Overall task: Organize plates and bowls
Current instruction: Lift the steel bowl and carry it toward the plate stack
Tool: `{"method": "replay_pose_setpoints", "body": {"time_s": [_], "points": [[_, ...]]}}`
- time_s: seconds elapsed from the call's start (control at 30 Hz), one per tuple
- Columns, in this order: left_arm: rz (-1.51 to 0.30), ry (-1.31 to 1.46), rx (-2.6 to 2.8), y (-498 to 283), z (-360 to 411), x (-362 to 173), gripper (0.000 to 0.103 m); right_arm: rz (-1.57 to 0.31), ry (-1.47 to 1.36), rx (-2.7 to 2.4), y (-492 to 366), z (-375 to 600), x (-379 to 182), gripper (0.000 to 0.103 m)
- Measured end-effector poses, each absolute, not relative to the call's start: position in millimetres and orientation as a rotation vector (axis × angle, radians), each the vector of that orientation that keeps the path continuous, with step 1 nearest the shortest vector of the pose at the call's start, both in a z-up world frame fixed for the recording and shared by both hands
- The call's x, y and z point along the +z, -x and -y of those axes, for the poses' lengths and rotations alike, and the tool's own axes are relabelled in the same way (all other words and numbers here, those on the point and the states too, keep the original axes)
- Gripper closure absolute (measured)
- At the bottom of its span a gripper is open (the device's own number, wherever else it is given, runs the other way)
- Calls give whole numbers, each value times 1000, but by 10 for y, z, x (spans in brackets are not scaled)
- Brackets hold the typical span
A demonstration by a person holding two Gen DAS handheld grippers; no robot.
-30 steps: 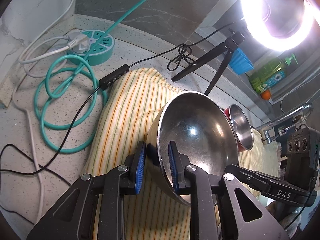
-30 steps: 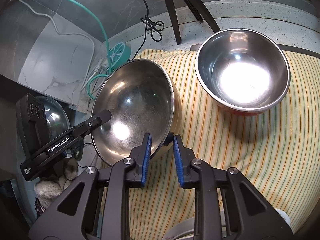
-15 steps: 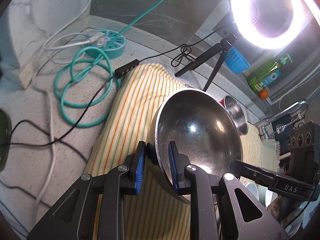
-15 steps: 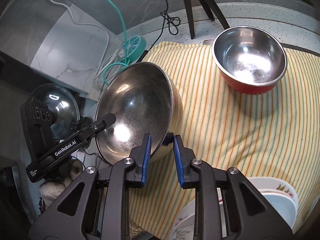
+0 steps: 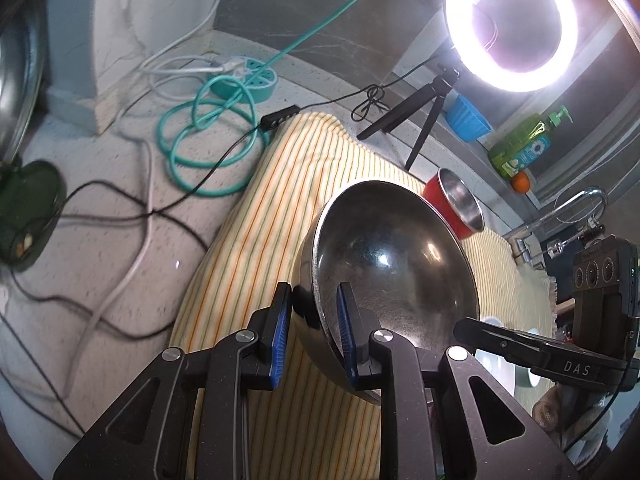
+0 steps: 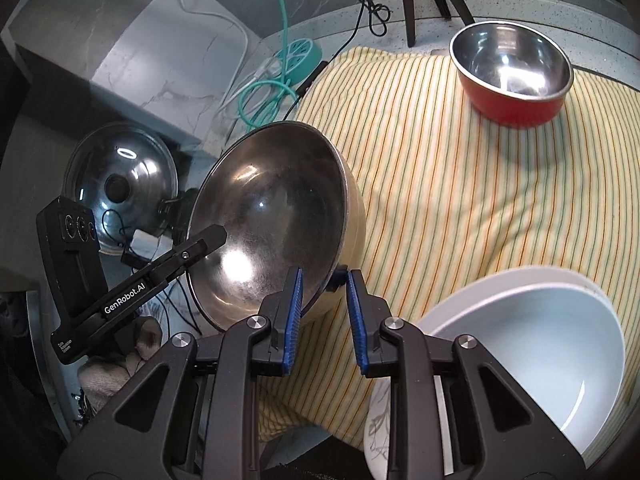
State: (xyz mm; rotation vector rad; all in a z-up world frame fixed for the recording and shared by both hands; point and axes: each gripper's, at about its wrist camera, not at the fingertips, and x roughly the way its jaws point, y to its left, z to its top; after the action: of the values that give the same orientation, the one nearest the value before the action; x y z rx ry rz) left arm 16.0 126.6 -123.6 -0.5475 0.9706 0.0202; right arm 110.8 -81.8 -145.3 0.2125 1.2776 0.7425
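Observation:
Both grippers hold one large steel bowl (image 5: 396, 264) by opposite sides of its rim, lifted and tilted above the striped cloth (image 5: 288, 200). My left gripper (image 5: 312, 330) is shut on the rim, one pad inside, one outside. My right gripper (image 6: 323, 314) is shut on the same bowl (image 6: 272, 220) in the same way. A smaller red bowl with a steel inside (image 6: 512, 76) stands on the cloth (image 6: 460, 184) at the far side; it also shows in the left wrist view (image 5: 456, 204). A white bowl (image 6: 532, 364) on a patterned plate sits at the near right.
A ring light (image 5: 512, 24) on a black tripod (image 5: 416, 120) stands behind the cloth. A teal power strip with a coiled teal cord (image 5: 216, 136) and several black and white cables lie on the speckled counter at left. A glass pot lid (image 6: 120, 184) lies beyond the counter's left edge.
Both grippers have carried the large bowl back and up, away from the red bowl. The white bowl and the pot lid have come into the right wrist view.

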Motion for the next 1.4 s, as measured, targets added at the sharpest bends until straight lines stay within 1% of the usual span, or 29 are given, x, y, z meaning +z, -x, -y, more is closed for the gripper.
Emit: {"method": "replay_pose_setpoints", "body": {"time_s": [0.5, 0.97, 1.33, 1.4], "points": [[-1002, 591, 54, 369, -1188, -1344, 83, -1332, -154, 780, -673, 841, -1608, 80], [-1036, 598, 60, 472, -1168, -1451, 83, -1358, -142, 779, -561, 815, -1706, 80], [-1043, 598, 69, 498, -1171, -1467, 83, -1337, -124, 784, -532, 803, -1671, 80], [-1045, 597, 74, 502, -1177, -1469, 81, -1330, -118, 785, -524, 803, -1660, 80]]}}
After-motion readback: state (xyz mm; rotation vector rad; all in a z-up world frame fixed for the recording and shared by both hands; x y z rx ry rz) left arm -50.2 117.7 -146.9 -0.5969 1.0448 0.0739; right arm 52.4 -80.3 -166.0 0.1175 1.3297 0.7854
